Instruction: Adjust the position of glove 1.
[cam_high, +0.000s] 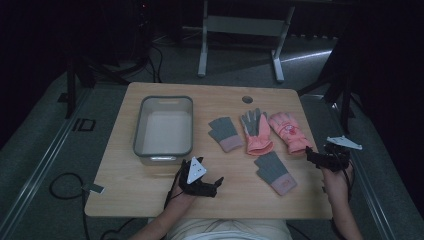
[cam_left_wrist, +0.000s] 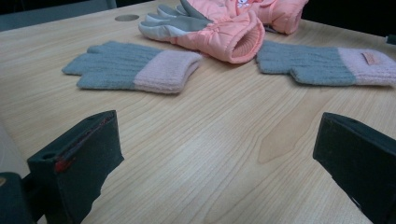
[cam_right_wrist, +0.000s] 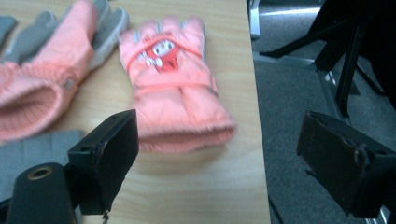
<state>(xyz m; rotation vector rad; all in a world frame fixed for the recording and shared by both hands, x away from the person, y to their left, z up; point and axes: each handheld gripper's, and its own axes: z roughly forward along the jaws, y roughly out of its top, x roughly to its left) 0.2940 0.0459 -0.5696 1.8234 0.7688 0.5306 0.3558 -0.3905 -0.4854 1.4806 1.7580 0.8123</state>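
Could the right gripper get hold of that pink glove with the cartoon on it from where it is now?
Probably yes. The right gripper is open, and the pink glove lies just ahead of it with its cuff toward the jaws and nothing between them.

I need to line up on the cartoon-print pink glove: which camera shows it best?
The right gripper view: the cartoon-print pink glove lies close, whole, between the open jaws. The high view shows it small at the table's right edge; the left gripper view catches just part.
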